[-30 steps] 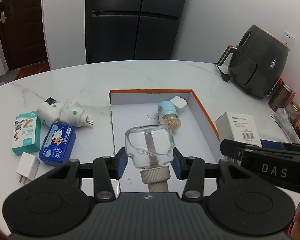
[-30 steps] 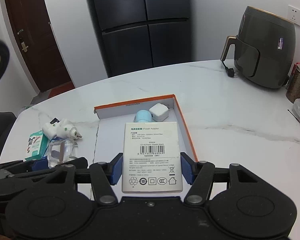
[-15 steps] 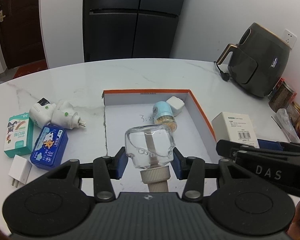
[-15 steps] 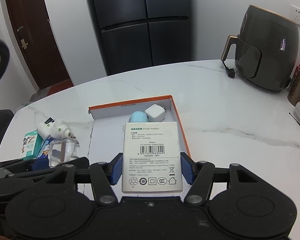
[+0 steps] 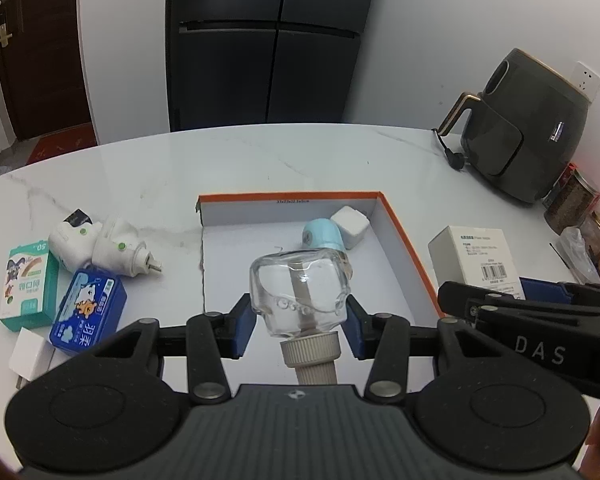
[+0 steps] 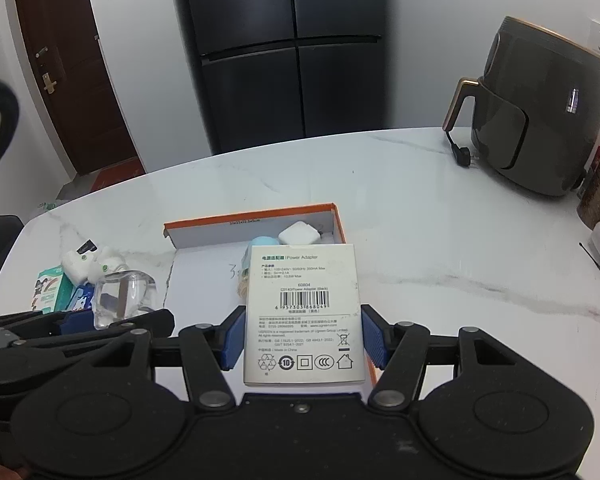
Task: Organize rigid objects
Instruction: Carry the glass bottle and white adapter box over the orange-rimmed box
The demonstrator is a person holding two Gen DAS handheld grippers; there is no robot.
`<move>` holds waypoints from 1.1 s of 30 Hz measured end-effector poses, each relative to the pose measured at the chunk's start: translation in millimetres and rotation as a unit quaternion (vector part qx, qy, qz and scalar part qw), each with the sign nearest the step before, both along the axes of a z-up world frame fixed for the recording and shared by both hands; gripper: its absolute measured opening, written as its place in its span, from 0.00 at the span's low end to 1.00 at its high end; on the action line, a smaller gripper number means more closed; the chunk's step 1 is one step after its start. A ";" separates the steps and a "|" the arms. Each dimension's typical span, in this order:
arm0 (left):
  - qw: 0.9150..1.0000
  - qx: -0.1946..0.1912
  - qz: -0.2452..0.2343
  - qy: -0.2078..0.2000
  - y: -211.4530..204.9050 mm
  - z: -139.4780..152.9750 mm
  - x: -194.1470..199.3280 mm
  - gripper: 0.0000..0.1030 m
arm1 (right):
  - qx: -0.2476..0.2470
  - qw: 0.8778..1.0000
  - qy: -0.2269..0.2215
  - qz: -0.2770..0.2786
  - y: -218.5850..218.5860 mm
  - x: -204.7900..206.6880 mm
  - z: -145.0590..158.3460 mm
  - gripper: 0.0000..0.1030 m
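Note:
My left gripper (image 5: pixel 300 326) is shut on a clear glass bottle (image 5: pixel 300 292) with a beige screw cap, held above the near part of the orange-rimmed white box (image 5: pixel 404 236). My right gripper (image 6: pixel 303 340) is shut on a white power adapter box (image 6: pixel 303 312), hanging over the same tray's right side (image 6: pixel 339 220). Inside the tray lie a blue-capped bottle (image 5: pixel 322 234) and a white cube charger (image 5: pixel 350 220). In the left wrist view the adapter box (image 5: pixel 480 256) and right gripper show at the right.
On the marble table left of the tray lie two white plug-in devices (image 5: pixel 96 240), a green-white carton (image 5: pixel 28 284), a blue case (image 5: pixel 88 312) and a white charger (image 5: pixel 28 356). A dark air fryer (image 5: pixel 528 132) and jars (image 5: pixel 576 204) stand at the right. A dark fridge is behind.
Both grippers have drifted sideways over the table with their loads; the tray and loose items sit further left in both views. Both grips are unchanged.

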State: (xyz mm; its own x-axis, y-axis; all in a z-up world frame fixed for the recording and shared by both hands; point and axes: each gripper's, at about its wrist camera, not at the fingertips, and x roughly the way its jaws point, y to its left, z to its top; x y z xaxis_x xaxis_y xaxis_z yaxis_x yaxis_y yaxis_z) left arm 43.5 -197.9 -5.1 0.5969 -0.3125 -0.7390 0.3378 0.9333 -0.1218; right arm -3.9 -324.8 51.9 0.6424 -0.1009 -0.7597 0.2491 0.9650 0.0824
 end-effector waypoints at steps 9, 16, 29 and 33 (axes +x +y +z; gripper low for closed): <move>1.000 0.003 0.001 -0.010 -7.3 5.0 10.0 0.45 | -0.004 1.000 -0.005 0.007 -8.8 14.0 1.9 0.69; 1.000 0.002 0.006 -0.014 -9.7 7.9 19.5 0.45 | -0.009 1.000 -0.008 0.013 -12.8 23.9 3.3 0.69; 1.000 0.003 0.018 -0.014 -8.3 8.5 37.0 0.45 | -0.013 1.000 -0.013 0.022 -14.6 45.0 4.1 0.69; 1.000 0.001 0.022 -0.010 -6.8 6.6 44.0 0.45 | -0.015 1.000 -0.011 0.024 -14.6 52.7 1.9 0.69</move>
